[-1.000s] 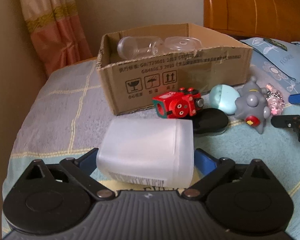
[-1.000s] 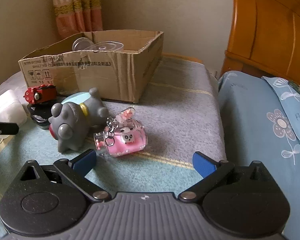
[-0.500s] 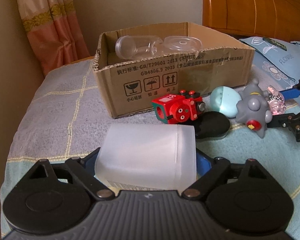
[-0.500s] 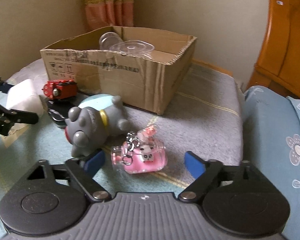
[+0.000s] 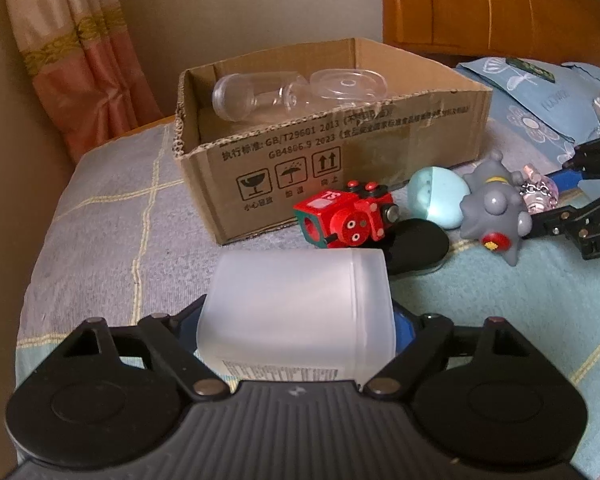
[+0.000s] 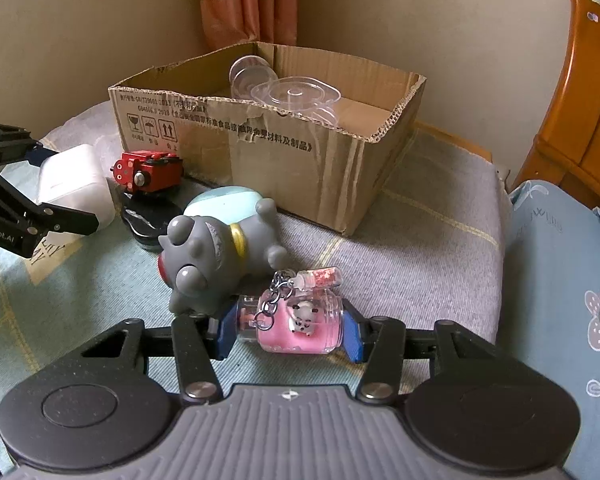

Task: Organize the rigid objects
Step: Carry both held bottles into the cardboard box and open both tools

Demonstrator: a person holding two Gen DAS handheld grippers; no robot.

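I am working over a bed [image 6: 428, 216] covered with a checked blanket. Its far edge runs behind the cardboard box [image 6: 300, 156] and drops off toward the wall and curtain [image 6: 248, 4]. A wooden headboard [image 5: 492, 4] closes one side, with a blue flowered pillow [image 6: 560, 264] in front of it. The open blanket lies between the box and the pillow, and on the far side of the box in my left view; the ground in front of the box is crowded.

The box sits open-topped near the far edge, its rim torn. Inside it are a clear plastic cup [image 5: 244, 96] lying on its side and a clear plastic lid [image 5: 346, 84]; the floor of the box nearer the pillow is bare.

In front of the box, a frosted white jar [image 5: 296, 312] lies on its side, a grey toy dog [image 6: 216, 256] lies tipped over, a pale blue egg [image 5: 436, 196] lies against it, a red toy train [image 5: 348, 220] stands just beside the box wall, and a black oval thing [image 5: 416, 248] lies under the train's end.

My left gripper [image 5: 296, 332] has the jar between its blue pads, and the jaws are closing; I cannot tell whether the pads press yet. My right gripper [image 6: 288, 330] is clenched on a small pink bottle keychain [image 6: 300, 322], pads tight on both ends, just beside the dog.
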